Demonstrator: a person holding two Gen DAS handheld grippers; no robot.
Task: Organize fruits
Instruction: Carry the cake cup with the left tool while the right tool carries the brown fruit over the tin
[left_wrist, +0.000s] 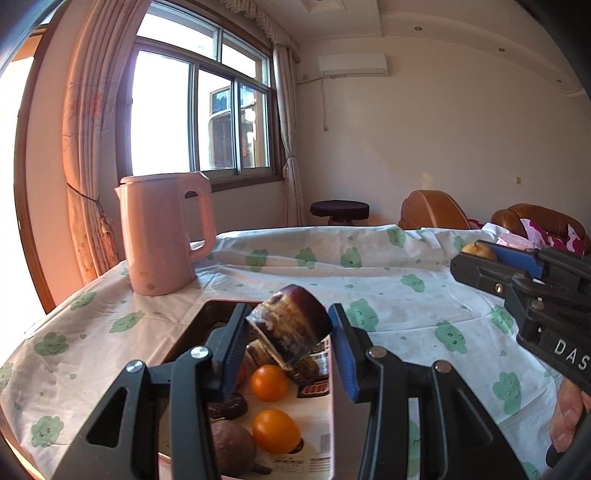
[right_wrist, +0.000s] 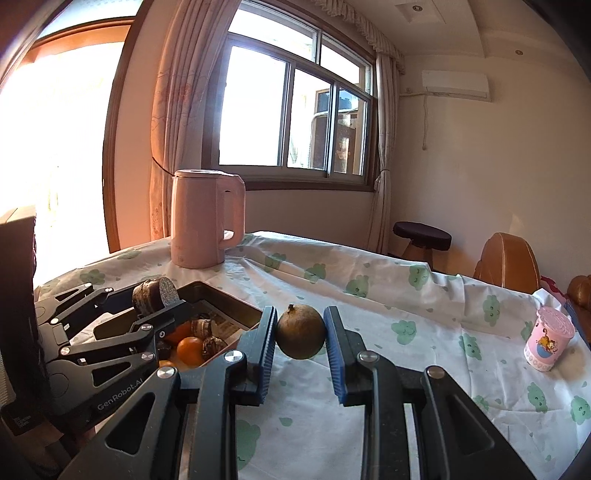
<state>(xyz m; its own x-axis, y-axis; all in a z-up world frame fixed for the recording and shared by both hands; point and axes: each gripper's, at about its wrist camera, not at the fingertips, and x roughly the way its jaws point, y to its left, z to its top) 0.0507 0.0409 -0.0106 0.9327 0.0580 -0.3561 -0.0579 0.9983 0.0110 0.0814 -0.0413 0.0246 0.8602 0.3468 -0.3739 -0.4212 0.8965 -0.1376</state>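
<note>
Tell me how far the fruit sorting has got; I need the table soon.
Done: two oranges and some dark pieces lie in the tray. In hand: left gripper holds a dark chunk above it; right gripper holds a brown round fruit. Left: placing both.

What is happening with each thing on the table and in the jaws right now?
Left gripper: shut on the dark purple sugarcane chunk, held above the box.
Right gripper: shut on the round brownish-green fruit, off the table.
Brown cardboard box: open, holding orange fruits and dark pieces.
Pink electric kettle: upright, lid closed.
Pink printed cup: tilted, lidded.
</note>
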